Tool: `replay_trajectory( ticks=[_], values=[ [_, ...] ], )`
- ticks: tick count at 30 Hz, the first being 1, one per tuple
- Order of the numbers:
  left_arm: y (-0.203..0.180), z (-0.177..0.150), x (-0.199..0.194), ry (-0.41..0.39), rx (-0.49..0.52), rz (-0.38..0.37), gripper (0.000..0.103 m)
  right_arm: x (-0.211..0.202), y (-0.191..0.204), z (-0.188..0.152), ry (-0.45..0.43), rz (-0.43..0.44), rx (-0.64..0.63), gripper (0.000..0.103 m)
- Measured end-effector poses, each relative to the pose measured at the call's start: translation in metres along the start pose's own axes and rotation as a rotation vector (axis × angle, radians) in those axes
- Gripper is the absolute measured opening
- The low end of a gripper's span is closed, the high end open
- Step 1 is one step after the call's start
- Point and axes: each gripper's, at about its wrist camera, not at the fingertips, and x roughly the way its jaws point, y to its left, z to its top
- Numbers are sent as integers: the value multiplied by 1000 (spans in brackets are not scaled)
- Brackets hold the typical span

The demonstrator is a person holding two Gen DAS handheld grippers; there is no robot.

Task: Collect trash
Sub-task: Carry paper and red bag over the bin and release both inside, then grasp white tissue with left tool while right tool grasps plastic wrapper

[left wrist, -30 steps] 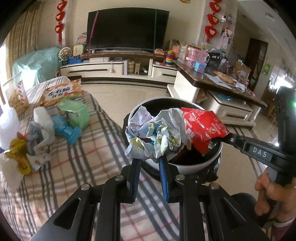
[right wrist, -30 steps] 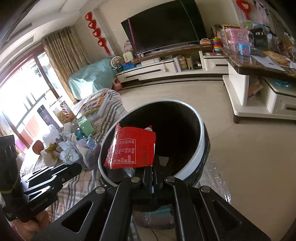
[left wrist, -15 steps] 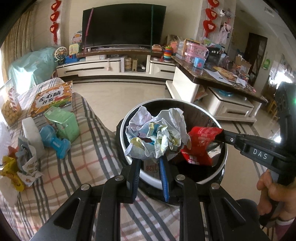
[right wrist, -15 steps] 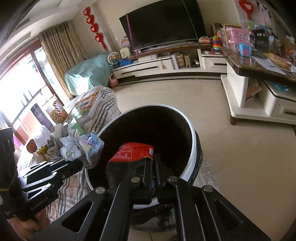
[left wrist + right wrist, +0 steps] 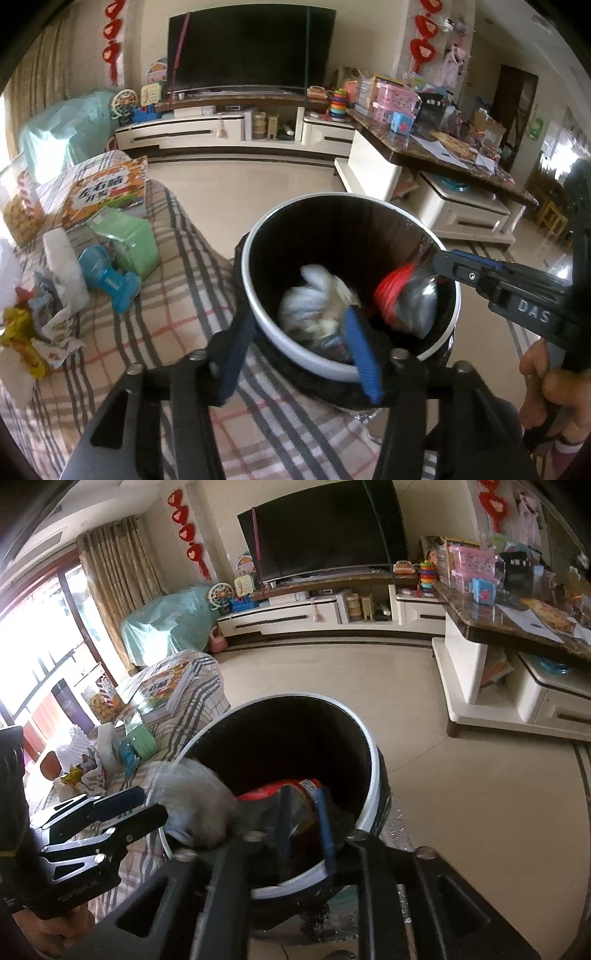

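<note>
A round trash bin (image 5: pixel 258 295) with a white rim and black inside stands beside the plaid-covered table; it also shows in the right wrist view (image 5: pixel 373 760). My left gripper (image 5: pixel 299 354) is open above the bin's near rim. The crumpled white paper wad (image 5: pixel 314 299) is blurred, falling inside the bin (image 5: pixel 195 794). My right gripper (image 5: pixel 303 823) is open over the bin, with the red snack bag (image 5: pixel 280 788) loose between its jaws, dropping in. In the left wrist view the red bag (image 5: pixel 402 295) hangs just off the right gripper's tip.
More wrappers (image 5: pixel 44 332), a green box (image 5: pixel 133 240), a blue toy (image 5: pixel 110 280) and a book (image 5: pixel 107 188) lie on the plaid table (image 5: pixel 166 332). A cluttered counter (image 5: pixel 424 147) and TV stand (image 5: pixel 221 125) are farther off across the floor.
Both grippers have opened. The paper wad left the left gripper and drops into the bin. The red bag slipped from the right gripper's grip, deeper into the bin.
</note>
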Motion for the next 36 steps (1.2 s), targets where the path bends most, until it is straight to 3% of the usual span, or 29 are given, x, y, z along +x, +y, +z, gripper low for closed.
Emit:
replay_trajectory(
  ticks=[1,4,8,14,27,36],
  values=[
    [2,-2,-2,-1,-7,-1,53,-2,2,-1,-8,-1,-5,40],
    [10,-11,-14,-12,-35,10,59,-10,9,-2,-34,1,-24,46],
    [27,-27,-33,-28,-85,21,63,-20,19,-5,-73,22,-25,70],
    [52,-57,-62,-37,-142,58,63,-23,46,-14,-78,88,-23,82],
    [125,-121,-132,-62,-322,183,63,0,132,-45,15,241,-83,86],
    [150,-143,-155,-60,-401,237,63,20,177,-56,56,296,-109,86]
  ],
)
